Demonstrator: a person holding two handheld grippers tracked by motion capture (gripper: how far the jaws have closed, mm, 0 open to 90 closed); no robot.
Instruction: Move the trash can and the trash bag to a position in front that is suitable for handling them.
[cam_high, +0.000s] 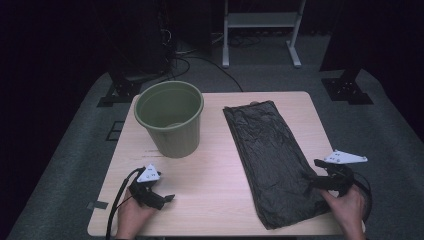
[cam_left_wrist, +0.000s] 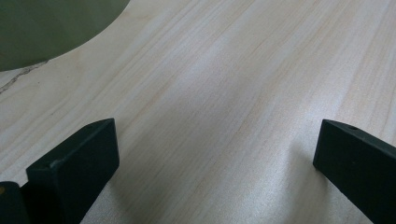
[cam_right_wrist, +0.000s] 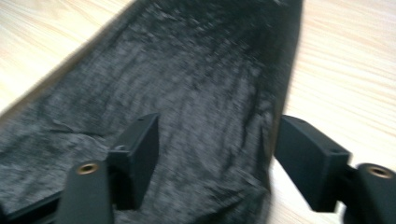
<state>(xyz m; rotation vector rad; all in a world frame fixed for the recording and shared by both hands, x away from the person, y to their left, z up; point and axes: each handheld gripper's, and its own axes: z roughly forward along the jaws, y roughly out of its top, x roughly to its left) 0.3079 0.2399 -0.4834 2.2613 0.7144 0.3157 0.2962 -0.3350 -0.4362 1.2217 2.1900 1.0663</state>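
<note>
Lying flat: black bag (cam_high: 272, 160) on the right half of the table (cam_high: 210, 185), from far edge to near edge.
Right gripper (cam_right_wrist: 217, 154): jaws spread over the bag's near right edge (not pinching it).
Left gripper (cam_left_wrist: 215, 154): jaws spread wide, bare wood between, near left.
Green bin (cam_high: 170, 120): upright, far left.

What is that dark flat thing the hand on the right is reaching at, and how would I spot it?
Start from the pale wooden table. A green ribbed bucket stands on its left half; to the bucket's right a black plastic bag lies flat, running from the far edge to the near one. It is the table's one dark, crinkled sheet, and the right gripper sits open at its near edge.
</note>
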